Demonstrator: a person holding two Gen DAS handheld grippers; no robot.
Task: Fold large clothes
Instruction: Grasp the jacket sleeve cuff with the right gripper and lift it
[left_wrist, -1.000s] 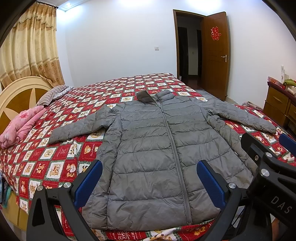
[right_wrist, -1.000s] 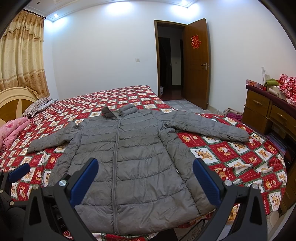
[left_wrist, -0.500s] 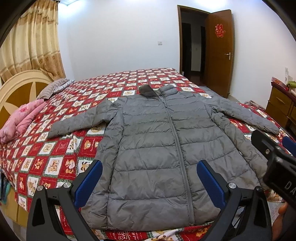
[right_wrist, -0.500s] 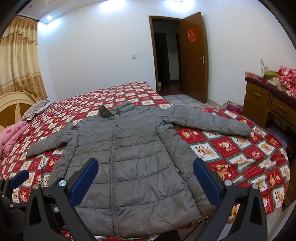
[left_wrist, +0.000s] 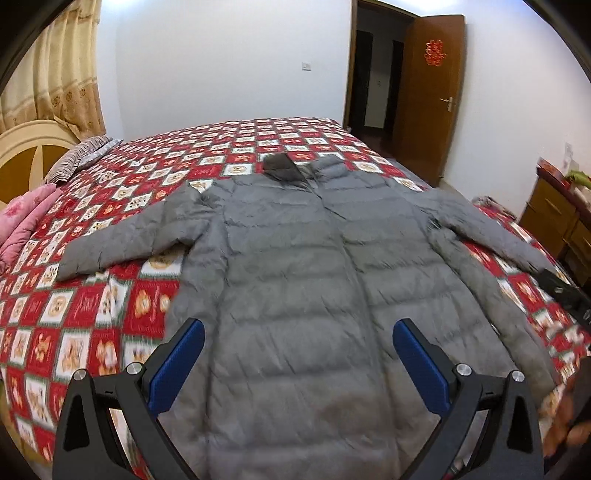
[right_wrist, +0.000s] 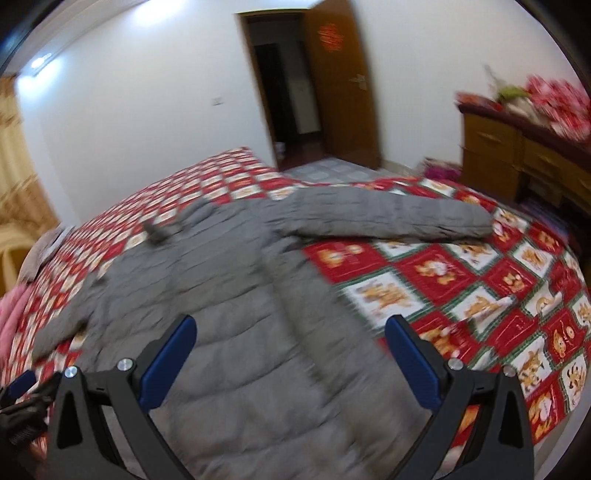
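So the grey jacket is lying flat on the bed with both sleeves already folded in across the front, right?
Not quite. The grey jacket does lie flat on the bed, but both sleeves are spread out to the sides, not folded in. The left wrist view shows it.

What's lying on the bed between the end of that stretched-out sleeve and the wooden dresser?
Only the patterned bedspread; nothing else lies between the jacket sleeve and the dresser, as the right wrist view shows.

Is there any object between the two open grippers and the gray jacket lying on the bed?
Nothing visible. The gray jacket lies flat on the quilt, sleeves spread. The left gripper and right gripper are both open, with nothing between them and it.
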